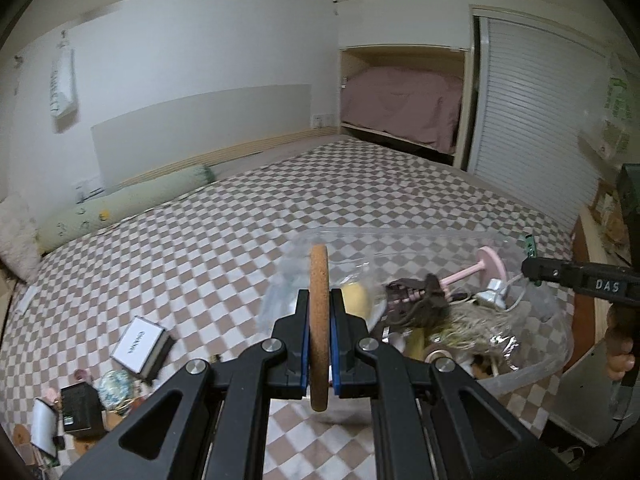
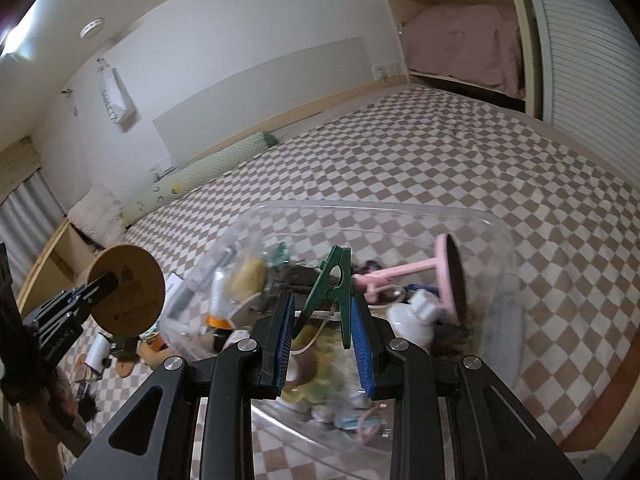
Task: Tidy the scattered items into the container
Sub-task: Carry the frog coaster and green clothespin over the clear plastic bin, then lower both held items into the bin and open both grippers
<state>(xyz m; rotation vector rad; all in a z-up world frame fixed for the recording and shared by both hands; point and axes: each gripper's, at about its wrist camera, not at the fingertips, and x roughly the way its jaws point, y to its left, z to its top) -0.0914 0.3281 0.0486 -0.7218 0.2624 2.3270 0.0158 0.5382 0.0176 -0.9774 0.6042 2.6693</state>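
My left gripper [image 1: 319, 304] is shut on a round cork coaster [image 1: 319, 280], held edge-on just left of the clear plastic container [image 1: 532, 372]. The coaster's face shows in the right wrist view [image 2: 128, 292], with the left gripper [image 2: 102, 282] on it. My right gripper [image 2: 322, 312] is shut on a green clothes peg [image 2: 332, 280] above the container [image 2: 492, 224]. The peg's tip [image 1: 529, 242] and the right gripper [image 1: 532, 268] show at the container's right rim. The container holds a pink stand [image 2: 448, 276], a white plug and other small items.
The container sits on a checkered bed cover [image 1: 200, 248]. Scattered items lie at the left: a white-topped box [image 1: 140, 344], a black box [image 1: 80, 408] and small bits. A green bolster [image 1: 120, 204] lies by the wall. A wooden shelf [image 1: 592, 232] stands at the right.
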